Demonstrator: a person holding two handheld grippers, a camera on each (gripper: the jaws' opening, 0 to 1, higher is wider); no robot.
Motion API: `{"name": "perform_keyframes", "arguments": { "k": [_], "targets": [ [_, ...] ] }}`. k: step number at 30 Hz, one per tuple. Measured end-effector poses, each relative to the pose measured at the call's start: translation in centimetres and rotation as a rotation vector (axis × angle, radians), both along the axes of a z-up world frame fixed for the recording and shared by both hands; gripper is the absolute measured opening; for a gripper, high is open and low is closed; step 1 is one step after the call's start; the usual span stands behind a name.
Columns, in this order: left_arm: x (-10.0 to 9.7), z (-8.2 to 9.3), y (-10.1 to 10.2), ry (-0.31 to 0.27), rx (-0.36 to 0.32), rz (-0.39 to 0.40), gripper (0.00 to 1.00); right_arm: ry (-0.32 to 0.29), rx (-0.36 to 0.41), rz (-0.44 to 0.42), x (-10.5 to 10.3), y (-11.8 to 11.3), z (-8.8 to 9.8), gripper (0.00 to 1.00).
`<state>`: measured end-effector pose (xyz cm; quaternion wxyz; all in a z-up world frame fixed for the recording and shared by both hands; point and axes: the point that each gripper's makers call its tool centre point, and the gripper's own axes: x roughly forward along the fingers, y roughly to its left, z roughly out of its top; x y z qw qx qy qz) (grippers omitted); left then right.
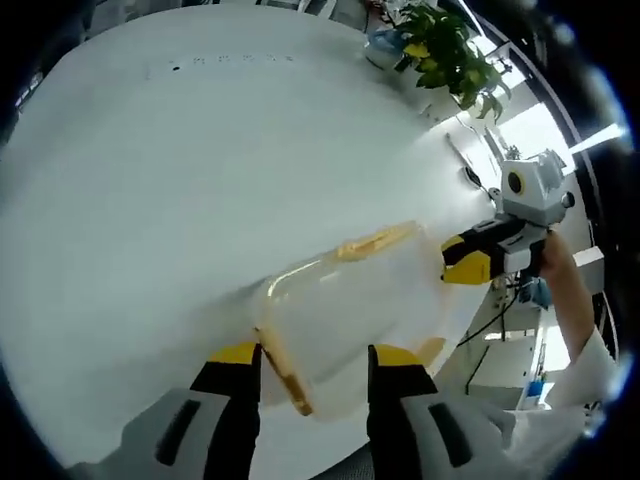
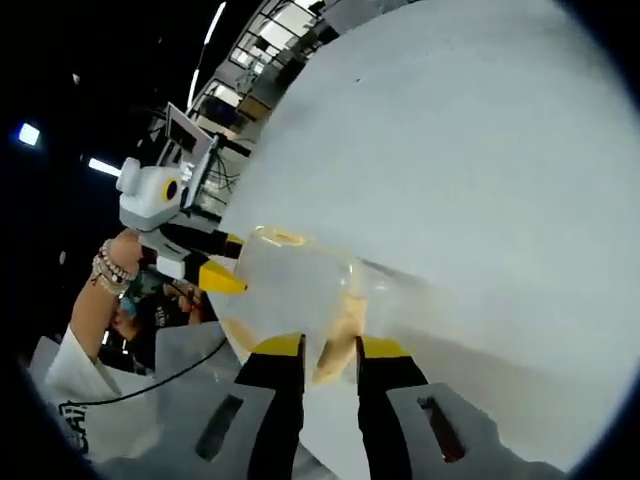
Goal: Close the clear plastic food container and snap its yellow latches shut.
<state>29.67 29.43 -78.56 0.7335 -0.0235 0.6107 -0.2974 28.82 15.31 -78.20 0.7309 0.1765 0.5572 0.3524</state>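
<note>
The clear plastic food container sits near the edge of the white table, its lid seemingly down over the body, with yellow latches along its sides: one long latch on the far side, another on the side nearest the left gripper. In the right gripper view the same box lies just beyond the right gripper, whose jaws stand narrowly spread around a yellow latch at the container's near end; whether they actually pinch it I cannot tell. The left gripper has its jaws spread wide, straddling the container's near corner, apparently steadying it rather than clamping. Judging from this, the step in hand is snapping a latch down. To do it well, the left gripper should brace the box against sliding while the right presses the latch squarely toward the wall until it seats. The box is close to the table edge, so pushing off-axis could tip or skid it. A potted plant stands well apart.
</note>
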Motion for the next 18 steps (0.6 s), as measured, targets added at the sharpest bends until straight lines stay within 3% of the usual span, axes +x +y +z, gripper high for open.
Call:
{"name": "perform_keyframes", "arguments": {
  "k": [2, 4, 5, 8, 10, 13, 14, 18],
  "targets": [
    [0.0, -0.1, 0.3, -0.039, 0.018, -0.029, 0.44, -0.009, -0.067, -0.018, 0.4, -1.0, -0.6, 0.29],
    [0.0, -0.2, 0.4, -0.076, 0.027, -0.089, 0.5, -0.029, -0.088, 0.006, 0.5, -1.4, -0.7, 0.36],
    [-0.3, -0.1, 0.1, -0.086, 0.002, -0.123, 0.5, -0.029, -0.077, 0.015, 0.4, -1.3, -0.5, 0.35],
    [-0.5, 0.0, 0.5, -0.085, 0.0, -0.097, 0.5, -0.013, -0.049, 0.032, 0.1, -1.1, 0.2, 0.26],
    [-0.3, 0.4, 0.7, -0.118, -0.012, -0.107, 0.5, -0.075, -0.113, 0.074, 0.6, -1.9, 0.3, 0.22],
    [0.1, 1.1, 1.3, -0.145, -0.006, -0.086, 0.53, -0.162, -0.194, 0.148, 1.2, -2.5, 0.8, 0.23],
    [0.7, 1.5, 1.2, -0.185, -0.015, -0.069, 0.53, -0.169, -0.2, 0.162, 1.2, -2.5, 0.9, 0.22],
    [2.0, 3.6, 0.5, -0.341, -0.05, -0.131, 0.41, -0.227, -0.214, 0.229, 1.5, -1.8, 1.7, 0.21]
  ]
}}
